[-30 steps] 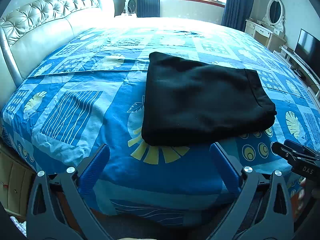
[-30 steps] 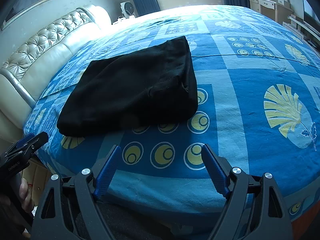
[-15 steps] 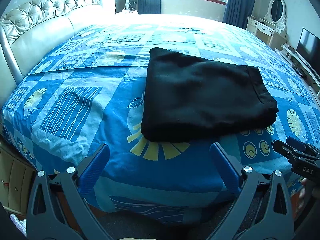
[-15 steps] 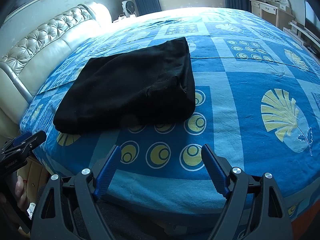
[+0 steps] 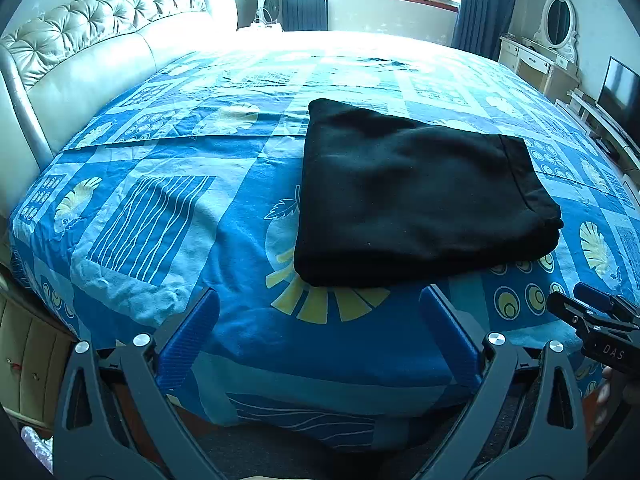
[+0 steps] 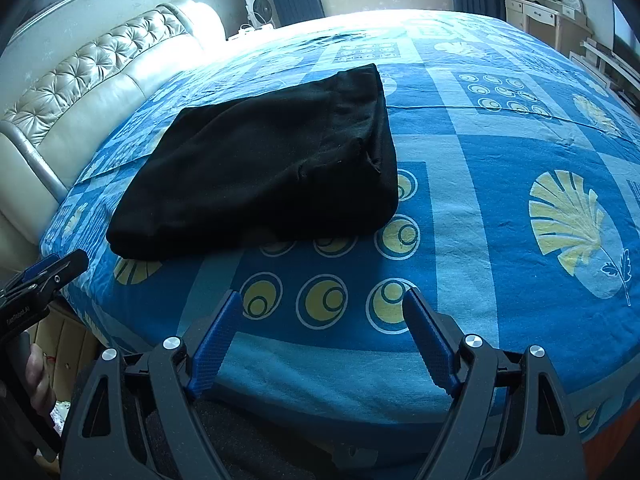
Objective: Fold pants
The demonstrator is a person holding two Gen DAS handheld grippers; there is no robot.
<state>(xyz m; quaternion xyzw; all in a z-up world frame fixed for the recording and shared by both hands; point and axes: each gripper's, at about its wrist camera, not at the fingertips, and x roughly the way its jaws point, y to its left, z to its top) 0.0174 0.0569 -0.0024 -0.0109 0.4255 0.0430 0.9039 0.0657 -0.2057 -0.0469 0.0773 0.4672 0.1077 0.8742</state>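
folded pants unmoved; left gripper and right gripper stay released, backing off.

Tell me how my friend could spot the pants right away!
Find the big bed with the blue patterned bedspread and the tufted cream headboard. Near its front edge lie the folded black pants. They are the only plain black thing on that colourful cover.
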